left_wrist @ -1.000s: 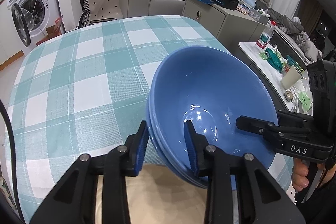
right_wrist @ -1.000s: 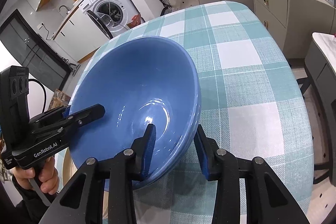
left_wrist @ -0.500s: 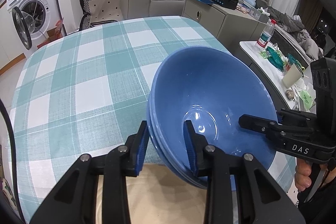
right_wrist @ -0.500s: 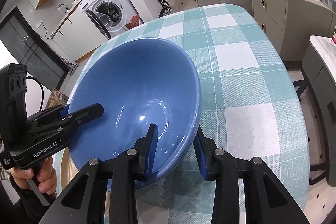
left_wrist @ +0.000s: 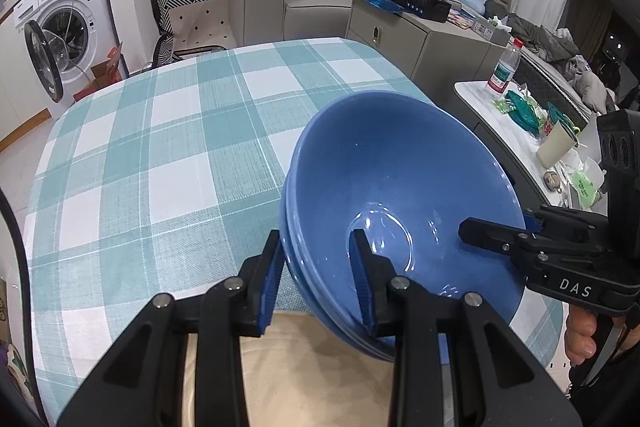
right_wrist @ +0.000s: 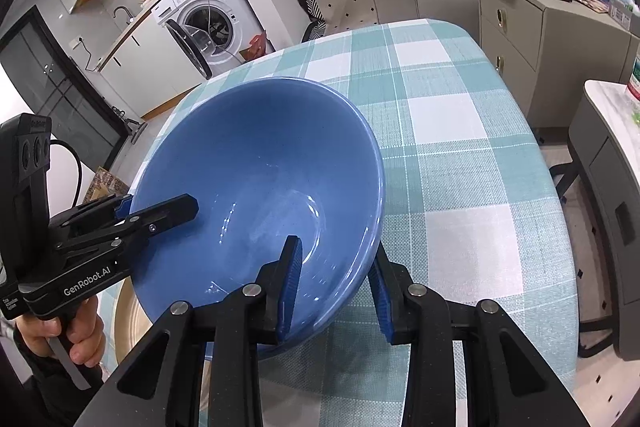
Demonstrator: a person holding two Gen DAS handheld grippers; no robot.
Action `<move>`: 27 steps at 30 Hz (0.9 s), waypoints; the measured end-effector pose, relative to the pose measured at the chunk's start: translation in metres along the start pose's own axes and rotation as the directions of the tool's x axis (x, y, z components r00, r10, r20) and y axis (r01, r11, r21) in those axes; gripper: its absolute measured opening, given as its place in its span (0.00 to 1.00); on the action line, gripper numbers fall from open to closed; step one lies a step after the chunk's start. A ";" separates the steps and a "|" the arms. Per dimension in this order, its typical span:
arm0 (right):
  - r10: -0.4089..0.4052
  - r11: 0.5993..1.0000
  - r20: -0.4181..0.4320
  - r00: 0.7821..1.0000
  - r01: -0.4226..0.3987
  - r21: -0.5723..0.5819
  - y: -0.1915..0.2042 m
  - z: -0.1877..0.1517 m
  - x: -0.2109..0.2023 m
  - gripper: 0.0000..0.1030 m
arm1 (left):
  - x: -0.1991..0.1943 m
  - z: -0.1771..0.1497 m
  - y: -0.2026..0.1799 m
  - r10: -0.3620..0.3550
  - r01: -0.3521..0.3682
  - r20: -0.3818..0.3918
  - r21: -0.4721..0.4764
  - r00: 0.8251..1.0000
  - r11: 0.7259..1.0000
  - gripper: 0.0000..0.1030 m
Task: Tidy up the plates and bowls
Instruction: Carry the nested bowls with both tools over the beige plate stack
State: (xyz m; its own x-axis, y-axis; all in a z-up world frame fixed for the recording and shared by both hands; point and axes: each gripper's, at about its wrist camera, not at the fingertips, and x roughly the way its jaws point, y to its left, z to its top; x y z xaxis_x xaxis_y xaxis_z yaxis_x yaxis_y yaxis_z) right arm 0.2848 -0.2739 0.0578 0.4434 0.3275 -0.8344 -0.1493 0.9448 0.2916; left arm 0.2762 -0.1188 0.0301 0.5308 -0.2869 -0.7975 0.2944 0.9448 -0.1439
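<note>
Bowls [left_wrist: 400,195], blue and nested in a stack, gripped at opposite rims by both grippers over the checked surface [left_wrist: 160,155].

Landmark: the bowl stack. The left gripper [left_wrist: 316,279] straddles the stack's near rim in the left wrist view, one of its fingers [left_wrist: 362,279] inside the top bowl and the other outside the wall, clamped on the stack. The right gripper [right_wrist: 334,287] grasps the opposite rim the same way, one finger inside, one outside. The stack is tilted, above the surface's near edge. Beneath the stack lies a beige round plate [right_wrist: 128,311]. A washing machine [left_wrist: 60,27] stands well beyond the stack.
</note>
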 end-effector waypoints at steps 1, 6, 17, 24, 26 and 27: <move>0.000 1.000 0.001 1.000 0.000 0.000 0.000 0.000 -0.001 0.33 | -0.001 0.000 0.000 0.001 -0.001 0.001 0.001 1.000 1.000 0.31; 0.002 1.000 0.005 1.000 -0.002 0.001 0.001 0.000 -0.004 0.33 | -0.004 0.001 -0.002 0.005 -0.005 0.008 0.008 1.000 1.000 0.31; -0.003 1.000 0.018 1.000 0.003 -0.009 0.005 0.006 -0.012 0.33 | -0.015 0.006 -0.004 0.024 -0.025 0.019 0.021 1.000 0.999 0.31; -0.003 0.999 0.034 0.999 0.004 -0.036 0.017 0.011 -0.022 0.33 | -0.027 0.007 -0.002 0.043 -0.044 0.036 0.018 0.998 0.999 0.31; -0.004 0.999 0.033 0.999 0.005 -0.045 0.021 0.012 -0.024 0.33 | -0.031 0.006 -0.002 0.049 -0.050 0.039 0.019 0.998 0.999 0.31; -0.004 0.999 0.032 0.999 0.005 -0.049 0.023 0.012 -0.025 0.33 | -0.033 0.006 -0.002 0.052 -0.053 0.041 0.018 0.998 0.998 0.31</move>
State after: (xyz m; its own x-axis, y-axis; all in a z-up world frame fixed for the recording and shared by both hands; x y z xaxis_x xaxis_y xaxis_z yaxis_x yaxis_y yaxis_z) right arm 0.2812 -0.2608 0.0913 0.4722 0.3236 -0.8199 -0.1897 0.9457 0.2640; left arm 0.2631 -0.1120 0.0599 0.5777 -0.2437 -0.7790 0.2806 0.9555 -0.0909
